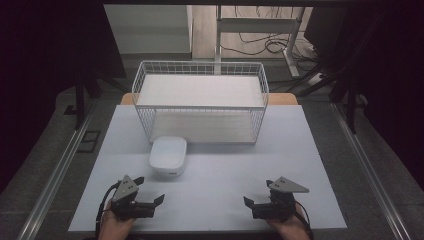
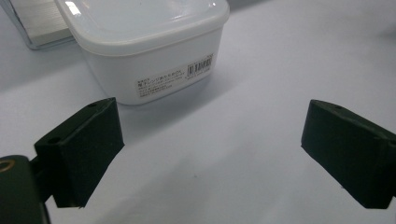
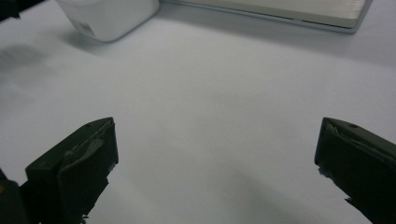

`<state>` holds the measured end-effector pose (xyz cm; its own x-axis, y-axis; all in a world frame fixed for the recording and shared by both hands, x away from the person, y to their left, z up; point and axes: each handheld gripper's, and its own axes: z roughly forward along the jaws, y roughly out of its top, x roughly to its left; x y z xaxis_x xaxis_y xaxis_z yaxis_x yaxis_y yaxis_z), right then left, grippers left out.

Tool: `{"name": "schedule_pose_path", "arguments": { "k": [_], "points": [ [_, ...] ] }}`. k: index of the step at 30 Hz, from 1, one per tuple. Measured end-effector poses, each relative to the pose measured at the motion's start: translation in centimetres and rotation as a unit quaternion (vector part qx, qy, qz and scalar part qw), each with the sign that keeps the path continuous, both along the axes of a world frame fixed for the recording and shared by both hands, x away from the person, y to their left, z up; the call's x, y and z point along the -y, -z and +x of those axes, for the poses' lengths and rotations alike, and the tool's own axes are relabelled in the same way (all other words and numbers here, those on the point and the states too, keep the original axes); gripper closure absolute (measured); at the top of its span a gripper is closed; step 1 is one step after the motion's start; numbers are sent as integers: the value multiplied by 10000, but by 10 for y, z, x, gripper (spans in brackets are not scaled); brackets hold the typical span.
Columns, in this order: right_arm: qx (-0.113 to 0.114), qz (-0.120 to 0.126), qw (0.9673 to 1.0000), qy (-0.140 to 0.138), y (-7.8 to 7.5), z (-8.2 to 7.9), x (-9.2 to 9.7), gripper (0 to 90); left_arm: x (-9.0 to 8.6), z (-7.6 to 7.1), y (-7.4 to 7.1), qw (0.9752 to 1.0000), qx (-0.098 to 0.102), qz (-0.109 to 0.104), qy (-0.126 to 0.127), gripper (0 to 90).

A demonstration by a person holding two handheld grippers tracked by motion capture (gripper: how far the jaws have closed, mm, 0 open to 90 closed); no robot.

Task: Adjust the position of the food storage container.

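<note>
A white lidded plastic box (image 1: 168, 155) with a barcode label sits on the pale tabletop (image 1: 220, 170), just in front of a white wire rack (image 1: 200, 95). My left gripper (image 1: 149, 189) rests near the front edge, below and left of the box, open and holding nothing. In the left gripper view the box (image 2: 149, 46) stands close ahead, a little left of the gap between the wide-apart jaws (image 2: 210, 149). My right gripper (image 1: 258, 193) lies at the front right, open and empty. In the right gripper view the box (image 3: 107, 16) is far off at upper left.
The wire rack has an upper shelf and a lower one, and its base edge (image 3: 280, 11) runs across the far side. Metal rails (image 1: 55, 175) flank the table. Beyond the rack, a desk frame and cables (image 1: 270, 45) lie on the floor.
</note>
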<state>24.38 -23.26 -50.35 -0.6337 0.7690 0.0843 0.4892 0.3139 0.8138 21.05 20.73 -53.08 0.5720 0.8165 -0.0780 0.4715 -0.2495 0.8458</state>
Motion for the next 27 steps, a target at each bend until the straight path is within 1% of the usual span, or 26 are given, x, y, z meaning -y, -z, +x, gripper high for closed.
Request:
{"name": "schedule_pose_path", "arguments": {
  "k": [1, 3, 6, 9, 10, 11, 12, 15, 17, 18, 19, 20, 21, 22, 23, 24, 26, 27],
  "points": [
    [57, -55, 10000, -52, -1, 0, 1, 0, 0, 1, 1, 9999, -64, 85, -15, 55],
    [144, -134, 9998, -83, -3, 1, 3, 0, -2, 1, 1, 9999, -148, 54, -41, 58],
    [241, -209, 9995, 1, -5, 2, 6, 0, -3, 1, -1, 9998, -168, 57, -53, 55],
    [239, -246, 9994, 31, -6, 3, 8, 0, -3, 1, -1, 9998, -184, 50, -43, 42],
    [192, -226, 9996, 27, -6, 3, 9, 0, -4, 1, -2, 9998, -196, -50, 38, 32],
    [179, -214, 9996, 22, -6, 3, 9, 0, -4, 1, -2, 9998, -196, -50, 38, 27],
    [173, -219, 9996, 29, -6, 3, 9, 0, -6, 1, -3, 9997, -214, -120, 73, 28],
    [160, -243, 9996, 39, -6, 3, 8, 1, -7, 0, -4, 9998, -203, -61, 42, 42],
    [123, -257, 9996, 43, -6, 3, 7, 24, -9, 1, -5, 9998, -199, -32, 8, 87],
    [111, -243, 9996, 49, -6, 3, 7, 32, -13, 2, -6, 9999, -158, -31, 2, 127],
    [111, -243, 9996, 49, -6, 3, 7, 32, -13, 2, -6, 9999, -158, -31, 2, 170],
    [100, -195, 9998, 46, -6, 4, 8, 47, -18, 4, -8, 10000, -92, -2, -37, 217],
    [90, -174, 9998, 48, -6, 4, 8, 52, -18, 4, -8, 10000, -92, -2, -37, 271],
    [83, -165, 9998, 57, -6, 4, 8, 59, -25, 8, -11, 9999, -43, -44, -107, 320],
    [66, -158, 9998, 65, -6, 4, 8, 63, -25, 8, -11, 9999, -43, -44, -107, 384],
    [66, -158, 9998, 65, -6, 4, 8, 63, -29, 11, -11, 9998, -56, -121, -139, 384],
    [57, -133, 9999, 63, -6, 4, 8, 72, -36, 18, -13, 9995, -60, -240, -220, 504],
    [58, -122, 9999, 60, -7, 5, 8, 76, -38, 23, -13, 9993, -74, -238, -269, 571]
  ]
}}
